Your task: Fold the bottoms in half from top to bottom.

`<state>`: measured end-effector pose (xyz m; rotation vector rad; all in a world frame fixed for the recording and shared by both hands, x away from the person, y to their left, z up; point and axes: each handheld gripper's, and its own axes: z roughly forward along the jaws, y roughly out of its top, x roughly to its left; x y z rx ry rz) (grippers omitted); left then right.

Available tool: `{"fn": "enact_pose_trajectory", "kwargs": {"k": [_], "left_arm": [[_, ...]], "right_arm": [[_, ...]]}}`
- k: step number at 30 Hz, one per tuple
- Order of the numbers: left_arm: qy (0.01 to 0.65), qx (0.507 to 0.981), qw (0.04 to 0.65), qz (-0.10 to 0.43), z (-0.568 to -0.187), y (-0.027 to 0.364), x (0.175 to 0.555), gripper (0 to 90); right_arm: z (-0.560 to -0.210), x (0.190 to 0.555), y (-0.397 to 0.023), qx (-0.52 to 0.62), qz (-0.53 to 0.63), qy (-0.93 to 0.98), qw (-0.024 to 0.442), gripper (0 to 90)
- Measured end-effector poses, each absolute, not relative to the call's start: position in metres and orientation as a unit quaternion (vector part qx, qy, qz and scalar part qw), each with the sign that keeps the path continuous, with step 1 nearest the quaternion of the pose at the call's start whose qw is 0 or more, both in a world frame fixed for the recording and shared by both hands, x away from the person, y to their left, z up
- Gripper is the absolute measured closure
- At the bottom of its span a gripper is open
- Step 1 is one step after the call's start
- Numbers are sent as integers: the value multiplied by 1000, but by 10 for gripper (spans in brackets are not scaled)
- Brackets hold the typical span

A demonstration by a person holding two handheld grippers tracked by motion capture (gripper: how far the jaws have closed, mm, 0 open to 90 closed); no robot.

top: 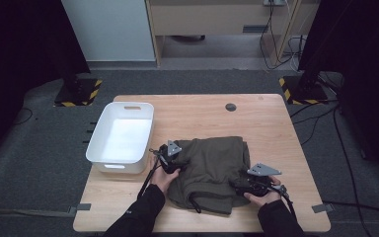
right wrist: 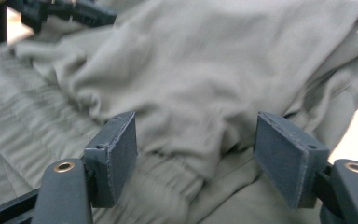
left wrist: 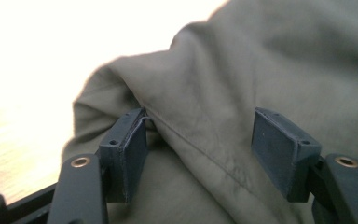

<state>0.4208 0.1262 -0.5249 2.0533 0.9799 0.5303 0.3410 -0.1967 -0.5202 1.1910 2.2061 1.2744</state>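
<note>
An olive-green folded garment (top: 212, 165) lies on the near half of the wooden table (top: 202, 111). My left gripper (top: 180, 163) sits at the garment's left edge. In the left gripper view it (left wrist: 200, 154) stands open over a seamed fold of the cloth (left wrist: 223, 93); the left pad (left wrist: 133, 154) touches the fold and the right pad is clear of it. My right gripper (top: 238, 185) is at the garment's near right corner. There it (right wrist: 196, 149) stands open, with a bulge of cloth (right wrist: 191, 84) and the ribbed waistband (right wrist: 23, 126) between its pads, neither of them pressing.
A white plastic bin (top: 98, 133) stands to the left of the garment, close to my left hand. A black drawstring (top: 195, 202) hangs from the garment's near edge. A round black cable port (top: 231, 107) sits in the tabletop farther back. The left gripper (right wrist: 74, 11) appears far off in the right gripper view.
</note>
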Motion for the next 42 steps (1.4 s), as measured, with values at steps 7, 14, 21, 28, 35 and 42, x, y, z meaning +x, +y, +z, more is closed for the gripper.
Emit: {"fn": "enact_pose_trajectory", "kwargs": {"k": [7, 14, 21, 28, 35, 42], "left_arm": [[406, 784, 410, 230, -504, 130, 420, 321], [422, 772, 413, 235, -497, 142, 428, 285], [434, 771, 404, 232, -500, 143, 437, 267], [452, 771, 389, 225, -509, 141, 446, 239], [471, 765, 383, 216, -519, 142, 454, 226], [484, 768, 363, 213, -528, 143, 457, 201]], "right_arm": [[-509, 354, -212, 432, 460, 754, 184, 264], [-502, 378, -219, 444, 461, 741, 203, 242], [-497, 403, -221, 460, 455, 733, 209, 240], [-500, 432, -220, 478, 447, 729, 200, 245], [-508, 451, -220, 494, 435, 727, 195, 260], [-525, 464, -216, 506, 408, 739, 179, 262]]}}
